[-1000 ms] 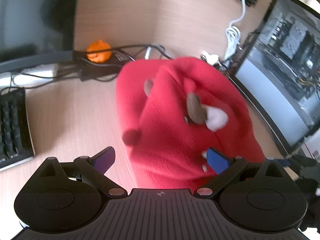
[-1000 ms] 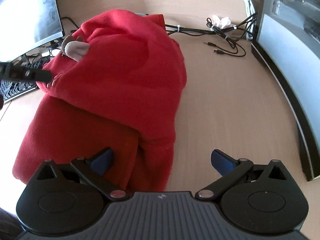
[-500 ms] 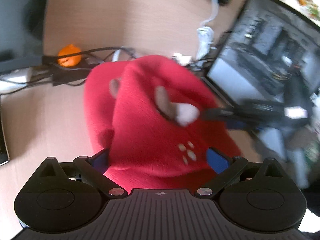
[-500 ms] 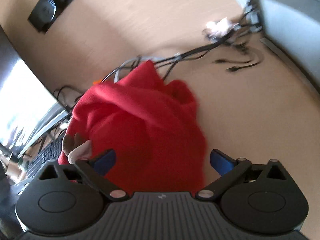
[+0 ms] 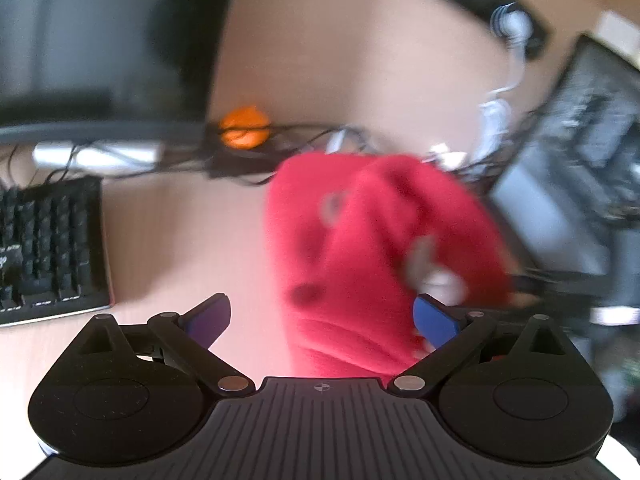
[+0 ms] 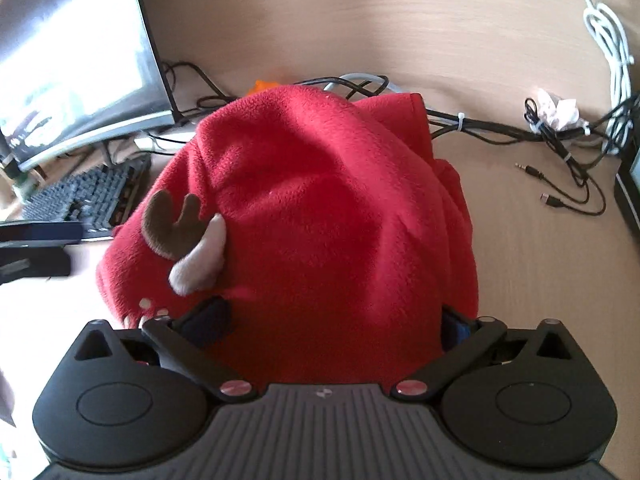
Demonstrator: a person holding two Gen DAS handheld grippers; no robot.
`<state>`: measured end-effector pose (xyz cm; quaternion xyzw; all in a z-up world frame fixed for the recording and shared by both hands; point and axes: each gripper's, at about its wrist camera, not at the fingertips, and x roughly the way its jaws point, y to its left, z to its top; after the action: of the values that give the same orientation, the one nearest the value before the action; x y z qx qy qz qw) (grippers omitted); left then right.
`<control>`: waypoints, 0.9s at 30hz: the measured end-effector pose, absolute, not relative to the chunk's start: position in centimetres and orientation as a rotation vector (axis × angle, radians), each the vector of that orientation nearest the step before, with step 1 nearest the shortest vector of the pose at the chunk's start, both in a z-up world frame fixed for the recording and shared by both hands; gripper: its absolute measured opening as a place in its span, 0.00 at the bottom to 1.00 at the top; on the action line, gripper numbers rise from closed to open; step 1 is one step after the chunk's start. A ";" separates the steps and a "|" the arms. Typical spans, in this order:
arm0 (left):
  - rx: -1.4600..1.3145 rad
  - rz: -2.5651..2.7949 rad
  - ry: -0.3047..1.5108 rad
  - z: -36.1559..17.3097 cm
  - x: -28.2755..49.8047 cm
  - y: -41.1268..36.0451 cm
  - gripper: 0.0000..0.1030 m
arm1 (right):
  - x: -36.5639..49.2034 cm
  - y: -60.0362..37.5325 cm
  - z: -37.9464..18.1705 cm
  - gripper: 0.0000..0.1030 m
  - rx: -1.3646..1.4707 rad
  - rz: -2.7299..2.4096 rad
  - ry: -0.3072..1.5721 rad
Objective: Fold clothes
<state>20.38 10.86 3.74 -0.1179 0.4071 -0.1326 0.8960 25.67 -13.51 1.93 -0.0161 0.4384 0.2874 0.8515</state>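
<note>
Desk [image 6: 520, 280]: pale wood top, bears everything shown. Monitor [image 6: 72, 52] at far left in right wrist view, w/ keyboard [image 6: 92, 196] below it; PC case [image 5: 568, 184] at right edge in left wrist view (blurred).

Red fleece garment [image 6: 320, 220]: task item, bunched in a rounded heap mid-desk, layers lapped over one another, no flat rectangle visible. Brown antler and white ear trim [image 6: 188, 244] sit on its left-facing slope; small pale dots near lower left hem. Far edge lies on or just beside the cable bundle [image 6: 500, 128]; cannot tell which.

Right gripper [image 6: 332, 320]: fingers spread wide, fleece filling the gap between them and covering the right tip. Nothing pinched as far as visible; cloth lies btwn the pads, not clamped.

Left gripper [image 5: 320, 316]: also wide open, holds nothing. Left finger over bare desk, right finger at garment's near edge. View is motion-blurred, so contact w/ cloth cannot be told.

Orange ball [image 5: 244, 126] behind heap, among cables; loose audio and USB plugs [image 6: 552, 188] to the right, apart from the cloth.

Judgement: heap fits either a garment mid-fold or one rumpled and awaiting flattening; pics don't settle which. For any grip here: take one layer at a true hem or corner, not the bulk; close fully before lifting; keep both tools level so the edge stays straight; steer fabric clear of cables and plugs, which could snag. Fleece is thick, so creases prob. need pressing down to hold.
</note>
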 end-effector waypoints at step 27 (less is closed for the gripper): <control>-0.367 -0.884 1.048 -2.6 33.0 5.0 0.99 | 24.5 -22.8 -2.2 1.00 0.821 0.506 0.916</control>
<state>33.03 4.99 -2.57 -0.1684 0.4811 -0.4059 0.7586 24.47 -22.77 -2.25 0.3811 0.4250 0.2349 0.7867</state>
